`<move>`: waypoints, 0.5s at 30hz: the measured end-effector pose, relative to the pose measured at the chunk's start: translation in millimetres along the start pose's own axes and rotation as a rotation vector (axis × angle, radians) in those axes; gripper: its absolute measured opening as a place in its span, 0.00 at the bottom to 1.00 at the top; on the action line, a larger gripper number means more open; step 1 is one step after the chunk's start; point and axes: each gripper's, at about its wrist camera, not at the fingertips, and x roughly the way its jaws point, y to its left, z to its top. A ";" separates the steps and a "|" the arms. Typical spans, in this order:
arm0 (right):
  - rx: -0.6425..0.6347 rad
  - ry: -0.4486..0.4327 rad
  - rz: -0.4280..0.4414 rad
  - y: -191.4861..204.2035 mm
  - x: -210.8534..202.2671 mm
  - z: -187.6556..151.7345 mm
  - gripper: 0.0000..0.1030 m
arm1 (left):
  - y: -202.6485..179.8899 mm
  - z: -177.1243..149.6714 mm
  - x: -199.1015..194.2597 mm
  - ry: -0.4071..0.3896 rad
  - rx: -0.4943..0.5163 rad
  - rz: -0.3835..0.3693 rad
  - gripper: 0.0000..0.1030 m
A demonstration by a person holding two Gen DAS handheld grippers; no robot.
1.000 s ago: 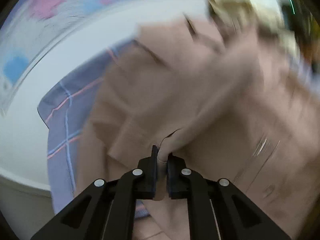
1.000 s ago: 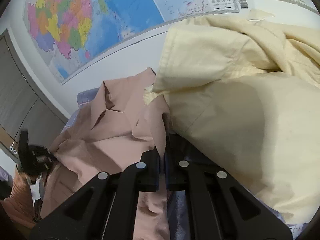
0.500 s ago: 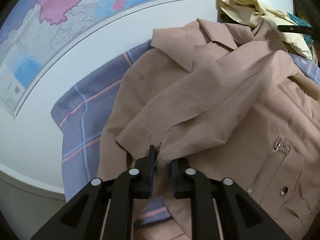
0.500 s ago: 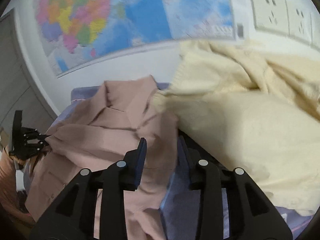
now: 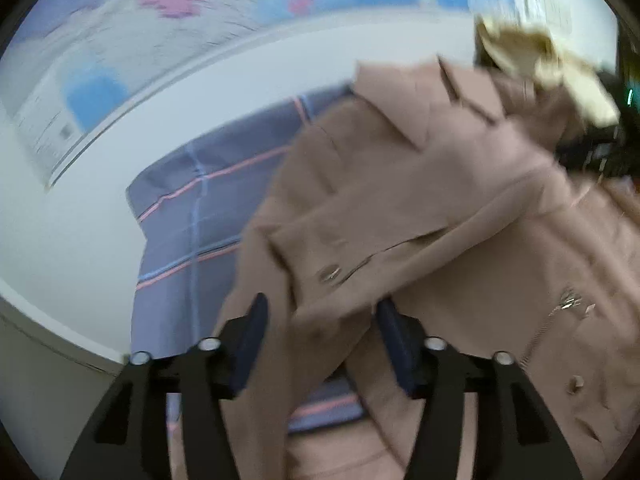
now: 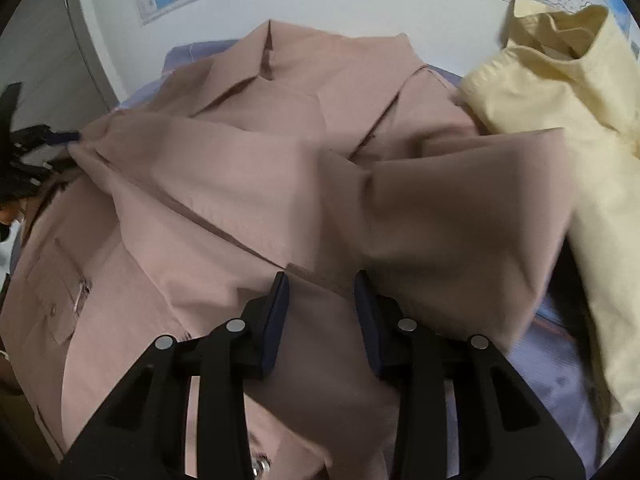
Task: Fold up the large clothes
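A dusty-pink jacket (image 5: pixel 420 200) lies spread on a plaid sheet, collar toward the wall, with a sleeve folded across its chest. My left gripper (image 5: pixel 320 320) hovers over that sleeve's end. Its jaws are opening, with loose cloth between them that the pads do not press. In the right wrist view the jacket (image 6: pixel 240 180) fills the middle. My right gripper (image 6: pixel 322 300) stands open just above a sleeve fold, with cloth under the gap and no grip on it. The left gripper (image 6: pixel 28 152) shows at the left edge, beside the other sleeve's tip.
A pale yellow garment (image 6: pixel 560 88) is heaped at the jacket's right shoulder, and appears as a yellow heap (image 5: pixel 540 64) in the left view. The blue-purple plaid sheet (image 5: pixel 192 208) covers the surface up to a white wall with a coloured map (image 5: pixel 240 0).
Both grippers were shut on folds of the pink jacket and have let go. The left jaws spread wide. The right gripper swung away from the yellow garment to above the jacket.
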 end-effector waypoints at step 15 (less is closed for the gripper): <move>-0.293 -0.094 0.245 133.3 -4.2 52.1 0.50 | 41.4 -87.7 -13.7 0.135 -0.116 0.102 0.64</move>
